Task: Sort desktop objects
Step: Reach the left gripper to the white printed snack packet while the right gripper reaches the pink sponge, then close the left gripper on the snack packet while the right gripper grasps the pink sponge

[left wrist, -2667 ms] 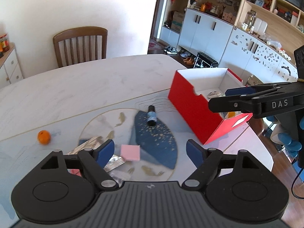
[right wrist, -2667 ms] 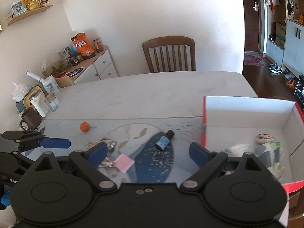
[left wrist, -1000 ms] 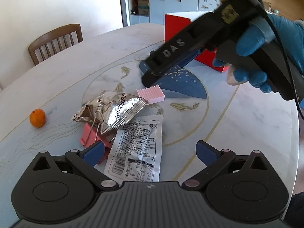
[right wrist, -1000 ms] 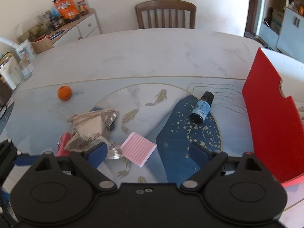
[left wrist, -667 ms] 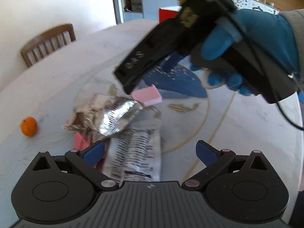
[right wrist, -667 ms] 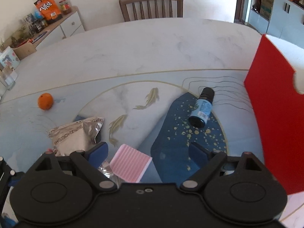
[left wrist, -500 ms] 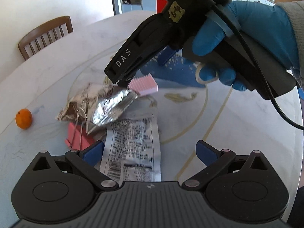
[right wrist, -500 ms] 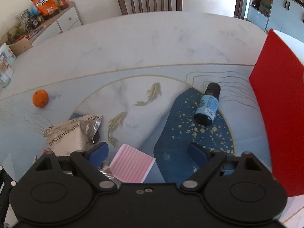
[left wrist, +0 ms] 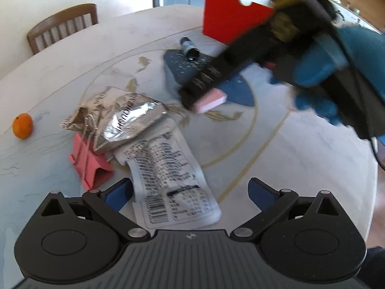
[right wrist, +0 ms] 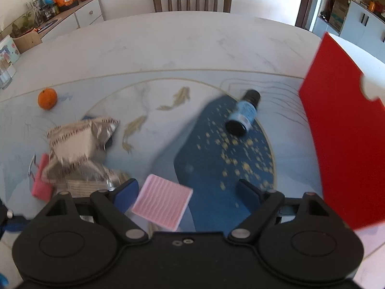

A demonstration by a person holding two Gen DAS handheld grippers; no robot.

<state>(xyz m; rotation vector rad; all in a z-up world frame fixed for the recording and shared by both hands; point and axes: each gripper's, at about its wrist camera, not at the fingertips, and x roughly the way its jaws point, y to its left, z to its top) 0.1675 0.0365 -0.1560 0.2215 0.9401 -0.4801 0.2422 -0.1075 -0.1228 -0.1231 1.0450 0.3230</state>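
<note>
A round marble desk (right wrist: 182, 41) carries a red box (right wrist: 346, 144) at the right. Left of centre lies a silver foil packet (left wrist: 118, 118) over a white printed sachet (left wrist: 168, 168) and a pink binder clip (left wrist: 89, 163). The right gripper (right wrist: 186, 191) is spread wide around a pink sticky-note pad (right wrist: 162, 202). The left gripper (left wrist: 189, 191) hovers released over the sachet. A blue bottle (right wrist: 243, 113) lies near the box; an orange (right wrist: 47, 98) sits far left.

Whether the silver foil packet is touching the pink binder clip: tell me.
Touching. In the left wrist view the silver foil packet lies overlapping the upper end of the pink binder clip, with no gap between them.
</note>
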